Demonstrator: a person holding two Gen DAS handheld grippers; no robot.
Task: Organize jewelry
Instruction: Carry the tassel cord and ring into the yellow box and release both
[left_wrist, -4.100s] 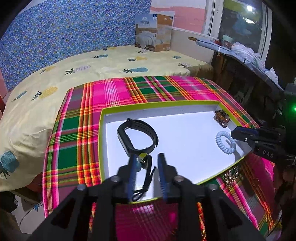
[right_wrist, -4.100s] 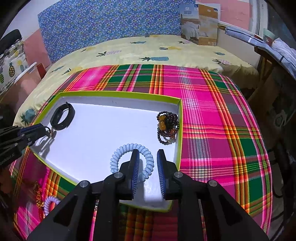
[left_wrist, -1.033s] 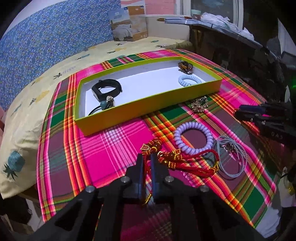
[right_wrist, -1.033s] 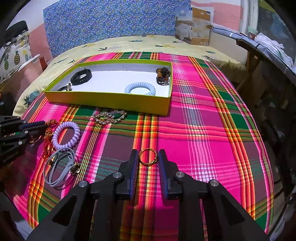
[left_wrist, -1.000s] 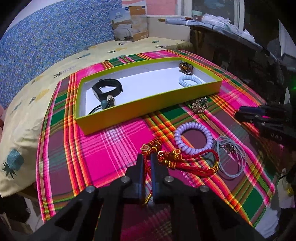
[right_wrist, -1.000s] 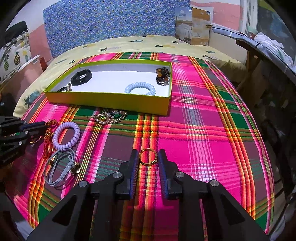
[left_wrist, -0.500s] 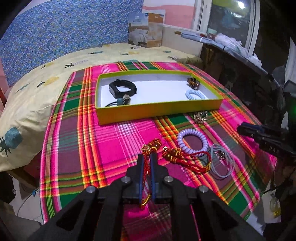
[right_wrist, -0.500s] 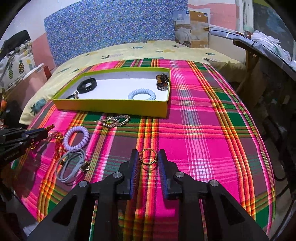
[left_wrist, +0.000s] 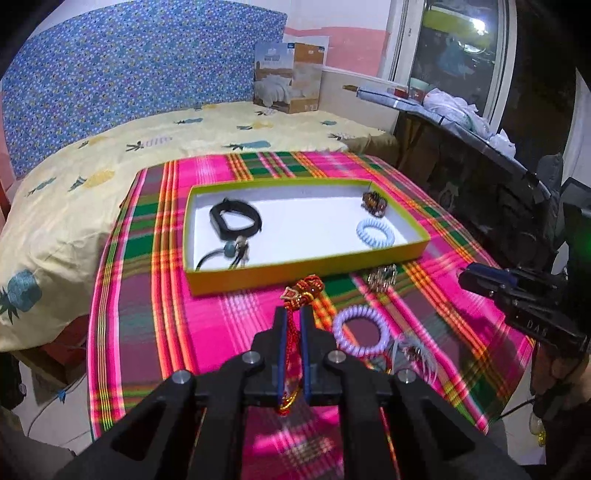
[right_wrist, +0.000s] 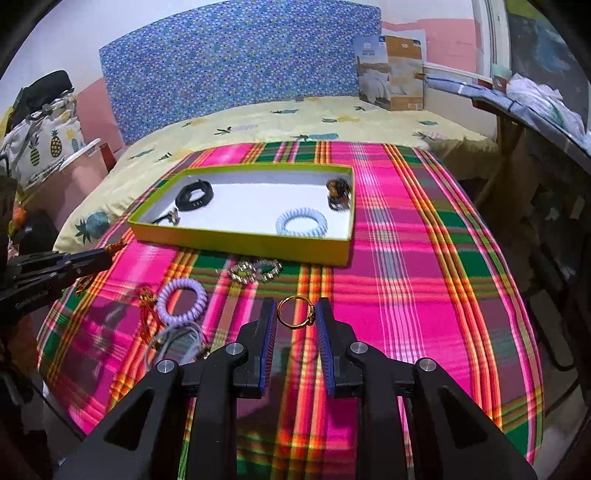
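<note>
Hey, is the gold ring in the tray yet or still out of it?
Out. The gold ring sits pinched between the right gripper fingertips, short of the green tray.

Woven plaid cloth (right_wrist: 406, 258) under both grippers looks matt. Thin ring (right_wrist: 295, 313) between the right gripper's ribbed blue pads (right_wrist: 269, 332) is shiny gold metal. Ahead, a smooth cardboard box (left_wrist: 295, 267), white inside, holds a glossy plastic coil (left_wrist: 375, 230).
</note>
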